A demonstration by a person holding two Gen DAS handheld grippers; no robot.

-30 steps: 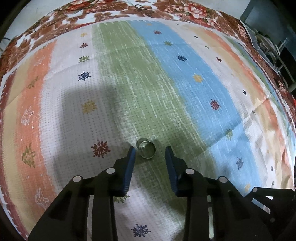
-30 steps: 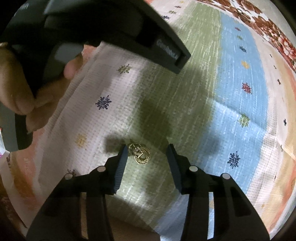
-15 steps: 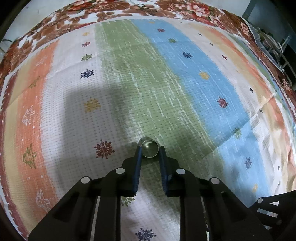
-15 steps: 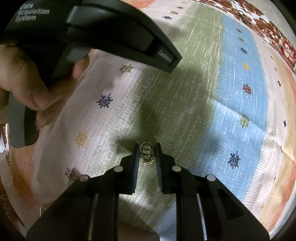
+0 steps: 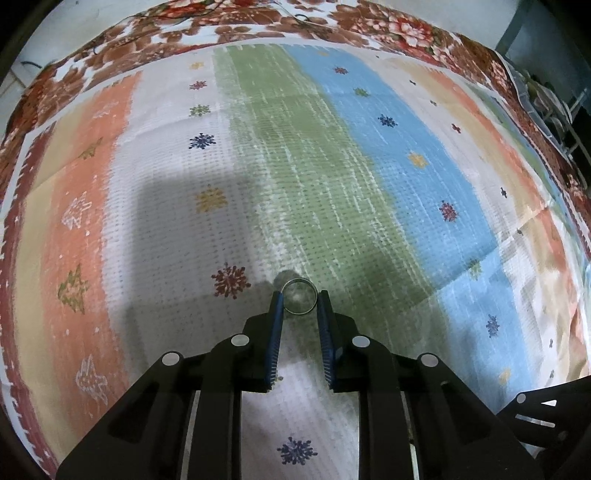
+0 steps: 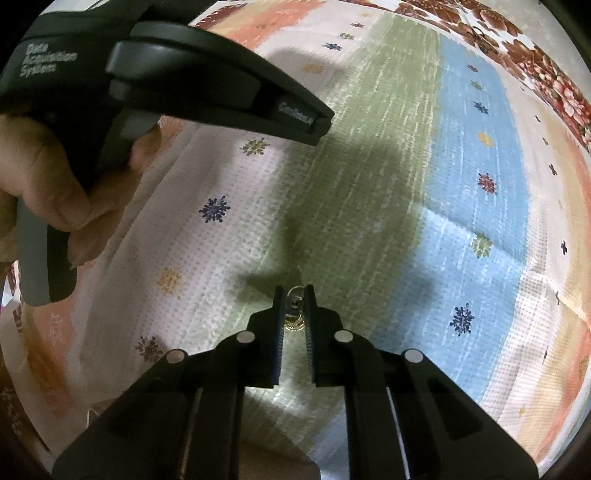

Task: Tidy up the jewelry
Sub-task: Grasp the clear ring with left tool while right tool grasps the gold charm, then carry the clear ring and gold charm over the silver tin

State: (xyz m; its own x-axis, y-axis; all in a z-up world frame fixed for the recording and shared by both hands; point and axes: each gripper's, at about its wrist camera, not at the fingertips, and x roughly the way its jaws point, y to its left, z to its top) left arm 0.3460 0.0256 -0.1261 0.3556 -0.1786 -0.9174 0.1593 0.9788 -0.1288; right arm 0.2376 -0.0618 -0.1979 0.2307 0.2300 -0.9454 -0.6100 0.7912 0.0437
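In the left wrist view my left gripper [image 5: 299, 301] is shut on a plain silver ring [image 5: 299, 296], held between its blue fingertips above the striped cloth [image 5: 332, 166]. In the right wrist view my right gripper [image 6: 294, 301] is shut on a small gold ornate jewelry piece [image 6: 293, 312], pinched between its pads above the cloth [image 6: 369, 184]. The left gripper's black body [image 6: 207, 77] and the hand holding it show at the upper left of the right wrist view.
A striped cloth with snowflake prints covers the surface, over a floral bedspread [image 5: 258, 26]. Dark furniture [image 5: 554, 92] stands past the right edge. Part of the right gripper's body [image 5: 543, 417] shows at lower right in the left wrist view.
Both grippers closed from open: the left onto the silver ring, the right onto the gold piece. Both have lifted slightly off the cloth.
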